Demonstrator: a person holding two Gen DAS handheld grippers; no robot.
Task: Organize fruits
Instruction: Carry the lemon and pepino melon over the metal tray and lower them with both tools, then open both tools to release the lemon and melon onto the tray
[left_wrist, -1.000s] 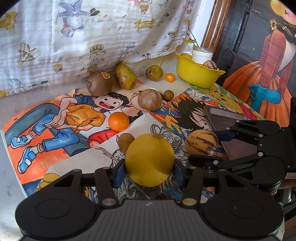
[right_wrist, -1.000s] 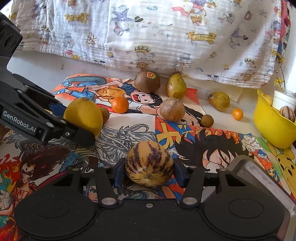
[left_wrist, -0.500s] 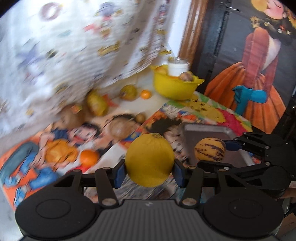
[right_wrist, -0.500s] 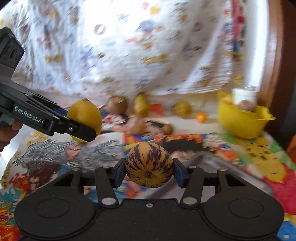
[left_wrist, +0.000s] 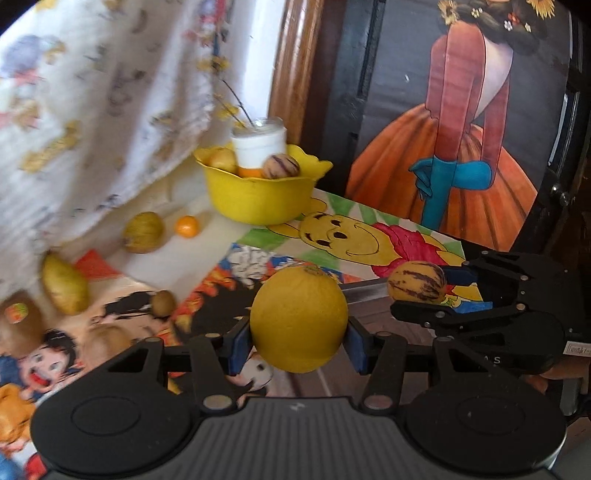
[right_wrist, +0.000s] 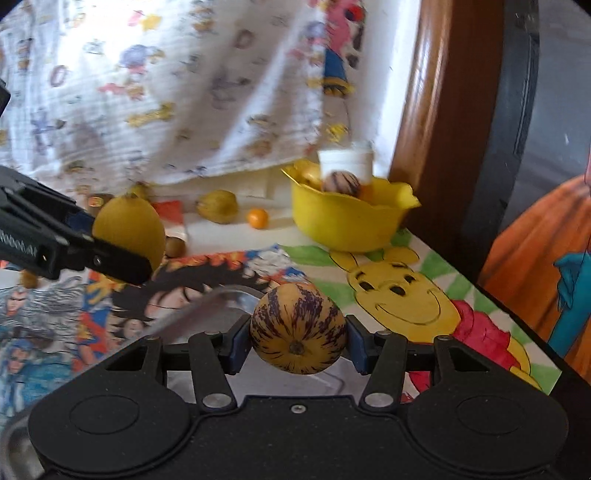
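Left gripper (left_wrist: 299, 345) clamped on one plain yellow fruit (left_wrist: 298, 319); right gripper (right_wrist: 298, 345) clamped on one striped yellow fruit (right_wrist: 298, 328), both held above the metal tray (right_wrist: 207, 308). Beyond, one yellow bowl (left_wrist: 258, 197) holding about four partly hidden, blurred pieces. Roughly six loose fruits on the cartoon mats (left_wrist: 343, 236), some cut off.

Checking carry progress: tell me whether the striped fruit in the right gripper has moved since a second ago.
Yes. The striped fruit, clamped in the right gripper, has moved toward the yellow bowl.
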